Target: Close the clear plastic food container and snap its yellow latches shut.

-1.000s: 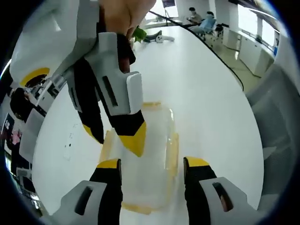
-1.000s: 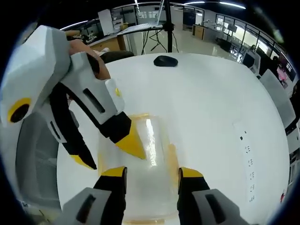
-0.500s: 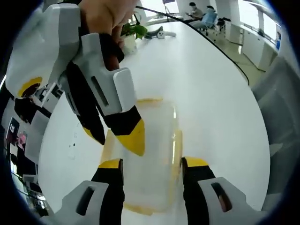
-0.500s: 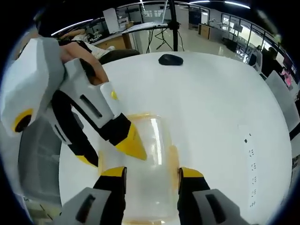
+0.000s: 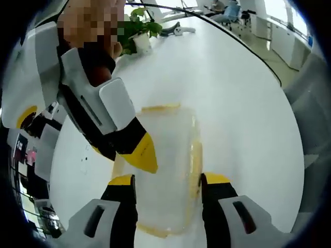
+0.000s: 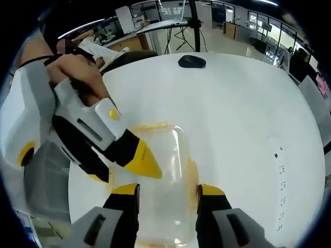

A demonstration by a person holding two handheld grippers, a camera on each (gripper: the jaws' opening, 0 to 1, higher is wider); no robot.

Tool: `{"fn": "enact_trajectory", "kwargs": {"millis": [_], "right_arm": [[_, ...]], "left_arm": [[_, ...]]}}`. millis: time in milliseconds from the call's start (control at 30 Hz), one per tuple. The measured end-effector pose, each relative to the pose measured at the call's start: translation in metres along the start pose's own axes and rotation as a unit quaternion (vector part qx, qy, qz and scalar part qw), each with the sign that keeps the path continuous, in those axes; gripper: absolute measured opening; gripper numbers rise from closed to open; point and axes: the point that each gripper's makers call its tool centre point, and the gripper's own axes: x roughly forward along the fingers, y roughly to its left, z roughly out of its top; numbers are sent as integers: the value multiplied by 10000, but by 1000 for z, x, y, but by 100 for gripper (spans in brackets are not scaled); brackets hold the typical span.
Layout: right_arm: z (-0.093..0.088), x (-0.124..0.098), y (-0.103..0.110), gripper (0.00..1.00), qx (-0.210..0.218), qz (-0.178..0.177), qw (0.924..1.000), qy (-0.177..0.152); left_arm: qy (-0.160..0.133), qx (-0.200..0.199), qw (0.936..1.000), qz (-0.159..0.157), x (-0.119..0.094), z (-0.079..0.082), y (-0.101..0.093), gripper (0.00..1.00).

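A clear plastic container (image 5: 170, 139) with yellow latches (image 5: 196, 160) lies on the white table (image 5: 232, 103), its clear lid resting on top. My left gripper (image 5: 168, 181) is open, one jaw over each long side of the container. My right gripper (image 5: 123, 153) reaches in from the left, open, with one yellow fingertip (image 5: 143, 155) over the lid's left part. In the right gripper view the container (image 6: 165, 147) lies between the open jaws of my right gripper (image 6: 167, 190). There my left gripper (image 6: 120, 169) slants in from the left, a hand (image 6: 77, 72) holding it.
A potted plant (image 5: 137, 33) and a black cable (image 5: 232, 49) are at the table's far end. A black mouse (image 6: 192, 62) lies far across the table, and a flush socket strip (image 6: 278, 170) sits to the right. Grey chairs (image 6: 44, 175) stand by the table's edge.
Both cameras shifted slightly. In each view the other gripper has tilted lower and flatter, its yellow tip still over the lid's left side. The container has stayed in place.
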Motion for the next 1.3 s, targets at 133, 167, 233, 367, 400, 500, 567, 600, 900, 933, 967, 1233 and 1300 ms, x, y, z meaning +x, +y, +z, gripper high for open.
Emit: {"fn": "enact_trajectory", "kwargs": {"millis": [133,167,233,367,400,500,567,600,900,933,967,1233,1300], "right_arm": [[0,1,0,41,-42,45,9998,184],[0,2,0,41,-60,64,9997,222],[1,4,6,40,-137,322,9989,314],[-3,8,11,39,-151,412,9979,475],[-3,7,11,38,-133,424,9979,464],[-4,6,9,35,-93,431,9981,434],[-3,8,6,34,-89,450,9979,464],[-3,9,5,34,-107,472,9977,475],[-3,6,2,34,-18,432,9985,323],[-3,5,2,34,-34,431,9986,311],[-3,4,3,34,-17,418,9987,283],[0,2,3,36,-64,273,9995,130],[0,1,2,36,-100,237,9996,148]], "left_arm": [[96,-65,9999,15,0,-1,1,46],[100,-62,9999,17,0,-2,1,46],[53,22,10000,-11,1,1,0,45],[70,18,9999,134,-2,8,3,42],[199,24,9997,144,-4,7,2,41],[142,3,9998,101,-3,4,0,41],[87,37,9999,74,-4,3,1,41],[103,27,9999,50,-2,3,0,41],[63,32,10000,36,0,2,-3,41],[47,43,10000,31,0,2,-3,41],[40,37,10000,27,0,2,-3,42],[-26,106,9999,37,0,2,-3,43],[6,141,9999,54,0,3,-3,43]]}}
